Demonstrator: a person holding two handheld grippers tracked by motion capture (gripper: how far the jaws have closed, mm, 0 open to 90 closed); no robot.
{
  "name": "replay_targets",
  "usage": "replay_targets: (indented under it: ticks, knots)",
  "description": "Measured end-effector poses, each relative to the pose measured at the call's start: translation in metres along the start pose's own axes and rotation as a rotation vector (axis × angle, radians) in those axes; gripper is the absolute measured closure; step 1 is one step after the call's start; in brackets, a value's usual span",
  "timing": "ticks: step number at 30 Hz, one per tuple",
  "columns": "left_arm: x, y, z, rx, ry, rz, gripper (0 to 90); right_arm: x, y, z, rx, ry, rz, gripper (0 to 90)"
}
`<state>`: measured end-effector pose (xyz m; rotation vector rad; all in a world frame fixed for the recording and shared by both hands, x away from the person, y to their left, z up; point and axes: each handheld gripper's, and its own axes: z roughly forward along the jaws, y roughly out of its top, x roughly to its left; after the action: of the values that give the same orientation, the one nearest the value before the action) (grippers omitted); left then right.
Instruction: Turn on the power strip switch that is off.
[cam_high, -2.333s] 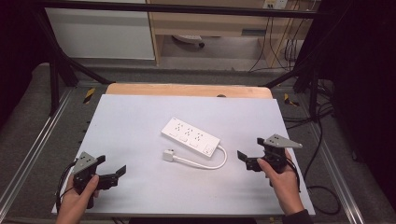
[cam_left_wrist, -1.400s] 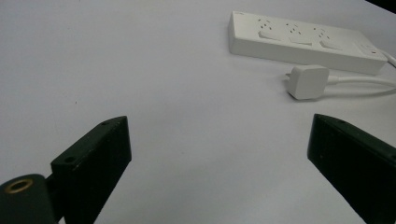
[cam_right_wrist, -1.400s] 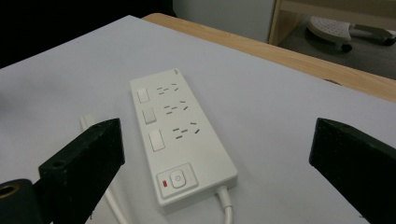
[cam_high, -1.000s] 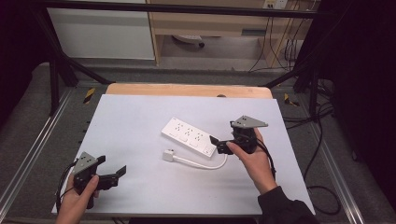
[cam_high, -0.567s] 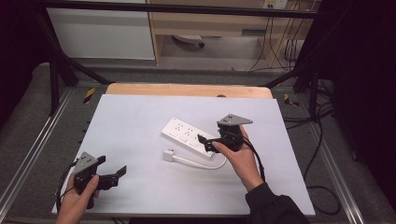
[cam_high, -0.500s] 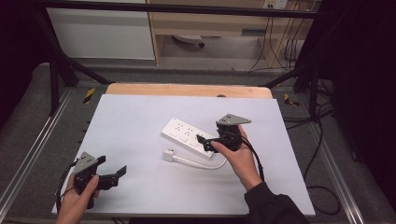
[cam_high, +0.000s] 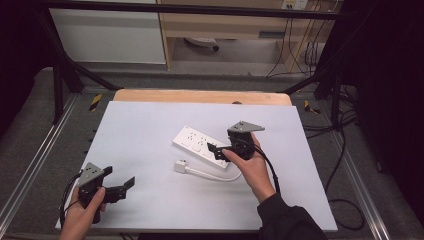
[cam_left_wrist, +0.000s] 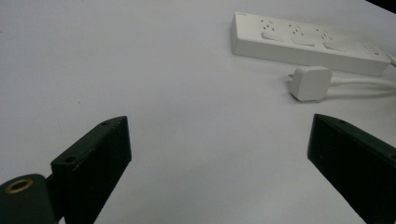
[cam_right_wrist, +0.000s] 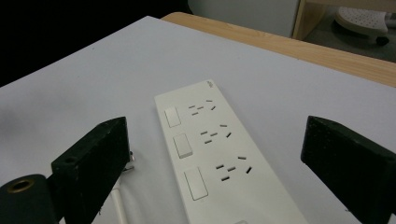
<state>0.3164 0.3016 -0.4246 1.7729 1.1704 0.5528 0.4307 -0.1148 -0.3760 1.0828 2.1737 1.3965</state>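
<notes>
Since the earliest frame the right gripper (cam_high: 216, 150) has crossed from the table's right edge to the power strip (cam_high: 202, 145); left gripper (cam_high: 120, 187) hasn't budged.

Near to far, all relative to the strip:
- Left gripper sits well apart from it, near the table's (cam_high: 150, 120) front-left corner, jaws wide open, nothing between them. In the left gripper view the strip (cam_left_wrist: 308, 43) lies far off past the plug (cam_left_wrist: 309, 82).
- Plug (cam_high: 180, 166) lies just in front of the strip, unplugged, cable (cam_high: 220, 176) looping back to the strip's right end.
- Right gripper is at that right end, jaws spread wide and just been easing closed, pads not pressing anything. In the right gripper view the strip (cam_right_wrist: 210, 154) runs lengthwise between the jaws.
- Strip itself lies flat mid-table, angled, switches and sockets up.

Risks, my read:
- Strip looks about as wide as the jaw gap. An off-centre close clips one edge and skates it across the smooth top.
- Grabbing one end only: long body pivots or droops on lift.
- Cable loop sits right under the right hand; it could snag and drag the plug.
- Left gripper is too far to steady anything.
</notes>
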Motion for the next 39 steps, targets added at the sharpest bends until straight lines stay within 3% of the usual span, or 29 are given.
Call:
replay_targets:
  ticks: [18, 21, 30, 39]
  knots:
    - [-0.001, 0.000, 0.001, 0.004, -0.008, 0.007, 6.2, 0.012, 0.004, 0.020, 0.027, 0.030, -0.006, 8.4]
    - [-0.001, 0.000, 0.001, 0.005, -0.010, 0.007, 6.3, 0.014, 0.003, 0.023, 0.037, 0.060, 0.025, 8.4]
    - [-0.001, -0.001, 0.002, 0.010, -0.012, 0.010, 6.3, 0.013, 0.002, 0.027, 0.056, 0.044, 0.031, 9.2]
    - [-0.001, -0.001, 0.002, 0.014, -0.015, 0.011, 6.4, 0.017, -0.003, 0.038, 0.122, 0.012, -0.001, 20.4]
